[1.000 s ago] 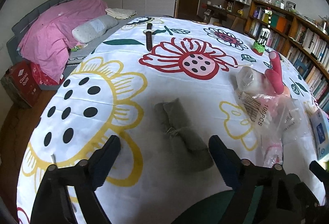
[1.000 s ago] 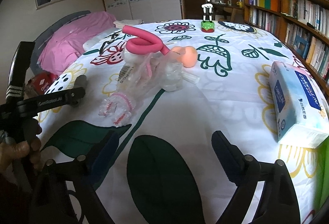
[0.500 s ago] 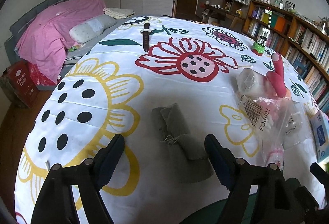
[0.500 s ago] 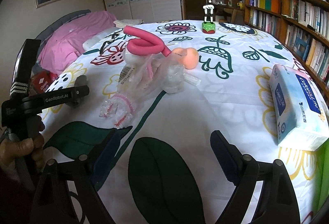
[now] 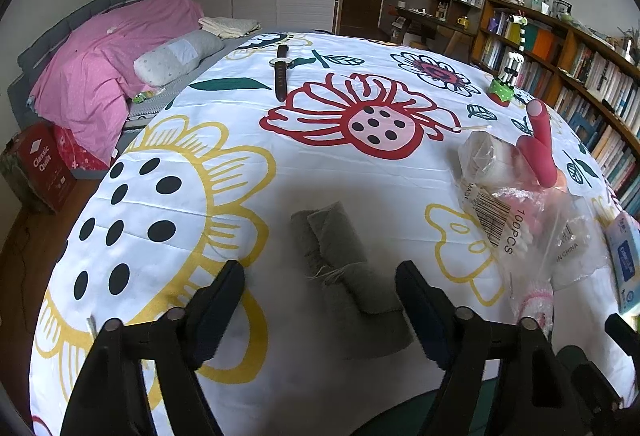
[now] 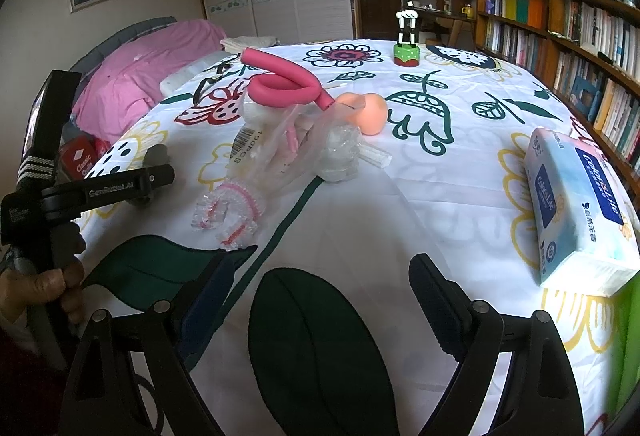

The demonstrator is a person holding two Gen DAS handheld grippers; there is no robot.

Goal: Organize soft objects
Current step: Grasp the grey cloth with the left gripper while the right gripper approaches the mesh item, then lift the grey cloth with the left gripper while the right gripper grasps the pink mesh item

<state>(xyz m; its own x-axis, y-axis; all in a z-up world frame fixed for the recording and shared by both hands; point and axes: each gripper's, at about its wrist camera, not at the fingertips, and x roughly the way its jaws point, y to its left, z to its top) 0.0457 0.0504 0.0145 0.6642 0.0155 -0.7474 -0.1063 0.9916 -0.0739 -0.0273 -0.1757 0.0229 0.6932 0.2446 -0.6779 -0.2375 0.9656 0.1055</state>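
A folded grey cloth [image 5: 340, 248] lies on the flowered table cover [image 5: 200, 196]. My left gripper [image 5: 320, 270] straddles its near half; the jaws are closing, with the cloth between them and a gap still on both sides. My right gripper [image 6: 322, 262] hovers open over a dark green leaf print, nothing between its fingers. A pink foam tube [image 6: 280, 88] rests on a clear plastic bag of cotton swabs [image 6: 272, 148], next to a peach soft ball [image 6: 370, 112]. A crinkly pink-and-clear bundle [image 6: 228, 208] sits nearer the right gripper.
A blue tissue pack [image 6: 568, 196] lies at the right edge. A striped giraffe toy [image 6: 406, 36] and a watch [image 5: 282, 72] sit at the far side. A hand [image 6: 36, 288] holds the left tool. Bookshelves run along the right wall; a bed with pink bedding stands at the left.
The left gripper's jaws have narrowed around the grey cloth. The right gripper and the objects on the table look unchanged.
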